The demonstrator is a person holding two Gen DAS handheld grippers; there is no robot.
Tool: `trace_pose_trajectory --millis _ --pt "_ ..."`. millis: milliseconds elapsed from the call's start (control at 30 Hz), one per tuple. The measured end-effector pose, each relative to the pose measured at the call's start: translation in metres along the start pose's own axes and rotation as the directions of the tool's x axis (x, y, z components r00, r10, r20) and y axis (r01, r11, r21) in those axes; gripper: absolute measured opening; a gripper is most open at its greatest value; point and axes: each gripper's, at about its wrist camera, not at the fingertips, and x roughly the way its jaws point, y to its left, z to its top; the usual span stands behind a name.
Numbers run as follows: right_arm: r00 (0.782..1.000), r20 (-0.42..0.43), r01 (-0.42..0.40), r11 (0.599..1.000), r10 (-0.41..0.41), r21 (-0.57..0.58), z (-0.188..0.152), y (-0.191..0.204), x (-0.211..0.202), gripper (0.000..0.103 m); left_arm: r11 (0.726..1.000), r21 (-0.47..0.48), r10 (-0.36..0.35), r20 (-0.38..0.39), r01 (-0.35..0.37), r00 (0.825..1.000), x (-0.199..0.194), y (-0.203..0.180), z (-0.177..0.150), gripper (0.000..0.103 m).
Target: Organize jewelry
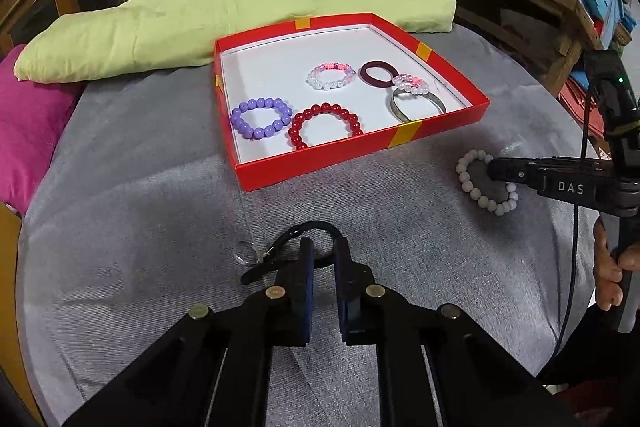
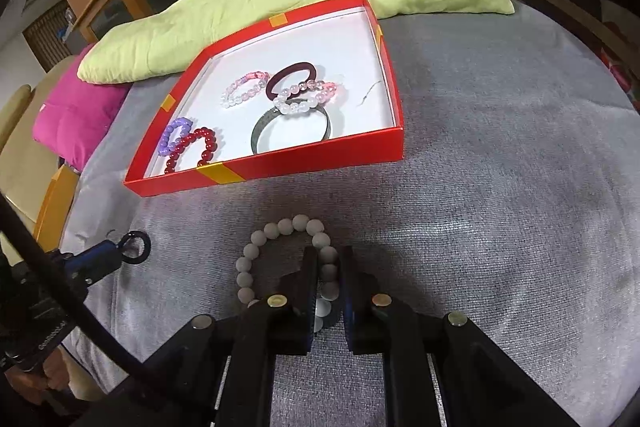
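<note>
Left gripper [image 1: 323, 247]: clenched on a black ring [image 1: 316, 233] lying on the grey cloth [image 1: 140, 187]; thin rim pinched near the fingertips, so only a shallow hold.
Right gripper [image 2: 328, 259]: closed across one side of a white bead bracelet [image 2: 280, 251], beads caught between the fingers, rest of the loop flat on the cloth.
Destination: red box [image 1: 360, 159] just beyond both grippers, white floor partly bare at the back.
Already boxed: purple bead bracelet [image 1: 261, 118], red bead bracelet [image 1: 325, 125], two pink-and-white bead bracelets [image 1: 331, 77], dark red ring [image 1: 378, 73], metal bangle [image 1: 416, 103].
Slip risk: round beads likely to roll out of a flat pinch on lifting; hard ring likely to pivot or pop free from a tip-only grip.
Stretch risk: elastic loop apt to sag and snag on the near wall of the box if carried low.
Crowding risk: right half of the box stacked with overlapping pieces; a drop there likely to tangle or knock the bangle.
Collision risk: both grippers aimed at one box, cable [image 1: 576, 247] trailing near the bracelet.
</note>
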Motion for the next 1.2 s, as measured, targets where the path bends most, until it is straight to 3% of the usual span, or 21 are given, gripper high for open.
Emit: trace_pose_trajectory --millis 233,300,367,433,533,633,900,1067,1200 --pt "0.999 0.019 0.032 0.998 -0.031 -0.045 -0.002 0.006 0.0 0.014 1.0 0.015 -0.011 0.019 0.01 1.0 -0.006 -0.002 -0.001 0.011" --pt "0.999 0.022 0.036 0.998 -0.035 -0.05 -0.003 0.007 0.0 0.014 1.0 0.02 -0.014 0.018 0.014 1.0 -0.007 -0.002 -0.001 0.015" --pt "0.999 0.024 0.032 0.998 -0.031 -0.047 -0.003 0.006 0.001 0.014 1.0 0.017 -0.026 0.011 0.025 1.0 -0.008 0.001 -0.002 0.042" --pt "0.999 0.023 0.025 0.999 -0.024 -0.045 -0.003 0.004 0.001 0.014 0.999 0.026 -0.031 0.016 0.031 0.999 -0.012 0.005 -0.004 0.054" --pt "1.0 0.022 0.015 0.999 -0.014 -0.04 -0.003 0.003 0.0 0.014 0.996 -0.018 -0.089 0.018 0.089 0.996 -0.017 0.021 -0.008 0.064" --pt "1.0 0.018 0.009 0.999 -0.008 -0.037 -0.003 0.002 0.0 0.014 0.994 -0.068 -0.081 -0.003 0.081 0.997 -0.012 0.032 -0.011 0.065" --pt "1.0 0.016 0.008 0.999 -0.007 -0.037 -0.003 0.002 0.0 0.014 0.995 -0.085 -0.056 -0.022 0.054 0.998 0.008 0.036 -0.007 0.065" --pt "1.0 0.014 0.007 0.999 -0.006 -0.033 -0.003 0.002 0.0 0.014 0.994 -0.085 -0.067 -0.026 0.065 0.997 0.015 0.036 -0.005 0.046" --pt "1.0 0.014 0.006 0.999 -0.006 -0.032 -0.002 0.002 0.0 0.014 0.996 -0.074 -0.059 -0.04 0.056 0.997 0.021 0.031 -0.006 0.04"
